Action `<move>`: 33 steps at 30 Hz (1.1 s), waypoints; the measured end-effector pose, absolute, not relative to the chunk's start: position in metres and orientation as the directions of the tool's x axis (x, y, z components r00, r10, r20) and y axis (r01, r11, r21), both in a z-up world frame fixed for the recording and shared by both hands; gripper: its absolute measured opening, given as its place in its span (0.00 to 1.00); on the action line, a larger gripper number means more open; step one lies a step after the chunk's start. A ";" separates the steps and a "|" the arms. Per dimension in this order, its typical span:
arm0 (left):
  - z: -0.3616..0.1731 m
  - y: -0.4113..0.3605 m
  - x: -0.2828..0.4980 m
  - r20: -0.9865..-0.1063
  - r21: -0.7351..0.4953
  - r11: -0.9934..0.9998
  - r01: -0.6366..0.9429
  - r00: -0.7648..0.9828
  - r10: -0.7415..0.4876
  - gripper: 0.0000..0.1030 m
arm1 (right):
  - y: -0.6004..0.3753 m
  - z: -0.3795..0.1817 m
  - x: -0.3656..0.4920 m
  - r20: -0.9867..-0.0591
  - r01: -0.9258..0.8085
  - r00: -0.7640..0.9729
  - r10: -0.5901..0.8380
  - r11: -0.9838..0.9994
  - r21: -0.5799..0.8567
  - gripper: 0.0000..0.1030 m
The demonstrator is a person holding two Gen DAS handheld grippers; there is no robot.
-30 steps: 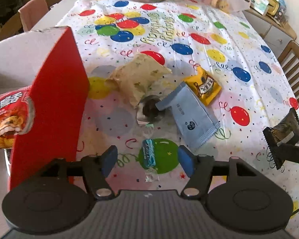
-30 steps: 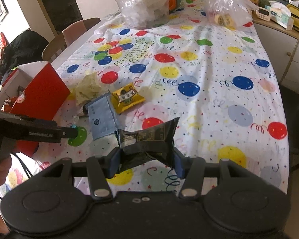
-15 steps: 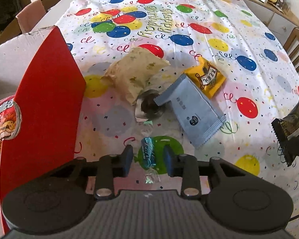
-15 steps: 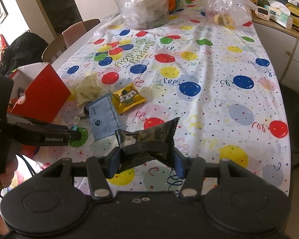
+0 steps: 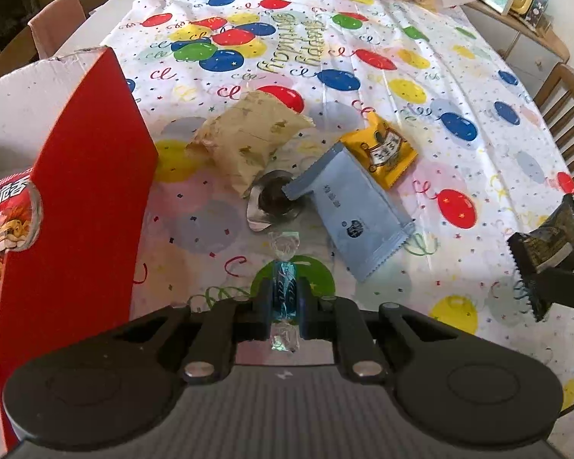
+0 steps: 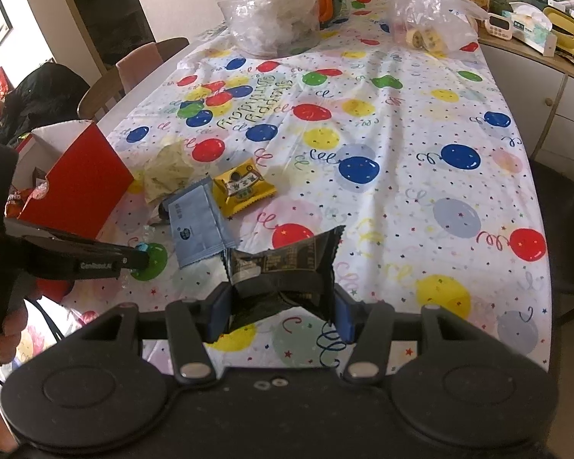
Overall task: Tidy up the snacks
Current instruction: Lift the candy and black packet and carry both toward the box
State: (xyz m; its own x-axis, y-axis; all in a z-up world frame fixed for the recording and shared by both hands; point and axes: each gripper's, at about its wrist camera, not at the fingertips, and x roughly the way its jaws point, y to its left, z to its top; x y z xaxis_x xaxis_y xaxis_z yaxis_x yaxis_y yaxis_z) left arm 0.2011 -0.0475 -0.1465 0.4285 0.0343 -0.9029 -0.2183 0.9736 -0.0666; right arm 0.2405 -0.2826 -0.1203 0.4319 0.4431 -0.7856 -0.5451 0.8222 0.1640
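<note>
Dining table under a balloon-print tablecloth (image 6: 401,145), chairs around it, sideboard (image 6: 547,88) on the far right, two clear plastic bags (image 6: 275,11) at the far end.

Left gripper (image 5: 285,302): jaws have just been closing and now pinch the blue twist-wrapped candy (image 5: 284,294) across its middle; it sits over a green balloon print, twisted ends sticking out front and back. In the right wrist view the same gripper (image 6: 143,258) comes in from the left, with a hand (image 6: 9,329) on its handle.

Right gripper (image 6: 281,306): pads clamped on a black snack packet (image 6: 287,267), held above the cloth, serrated edges flaring up.

Loose on the cloth past the candy: light-blue sachet (image 5: 356,206), its corner lying over a round foil-wrapped cookie (image 5: 271,202); yellow snack pack (image 5: 382,153) touching the sachet's far edge; cream crinkled bag (image 5: 248,141) just left of the cookie.

Red cardboard box (image 5: 80,191), open top, stands at the table's left edge, a red chips bag (image 5: 4,218) showing behind its wall.
</note>
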 end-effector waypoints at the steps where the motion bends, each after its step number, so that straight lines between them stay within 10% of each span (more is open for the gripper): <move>1: -0.143 -0.048 0.200 -0.902 -0.075 0.973 -0.218 0.431 0.028 0.12 | -0.283 -0.119 0.239 -0.785 -0.545 0.434 0.442 0.822 0.162 0.51; 33: -0.028 0.093 0.098 -0.821 -0.200 0.946 -0.257 0.570 -0.019 0.12 | -0.124 -0.053 0.158 -0.746 -0.688 0.398 0.534 0.712 0.142 0.51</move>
State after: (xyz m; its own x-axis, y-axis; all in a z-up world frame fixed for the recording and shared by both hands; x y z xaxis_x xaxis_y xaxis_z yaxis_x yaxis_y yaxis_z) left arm 0.0978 0.0926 -0.0278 0.5704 -0.0186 -0.8212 -0.2567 0.9456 -0.1997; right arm 0.1579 -0.1244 -0.0528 0.3985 0.5343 -0.7455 -0.6881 0.7116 0.1422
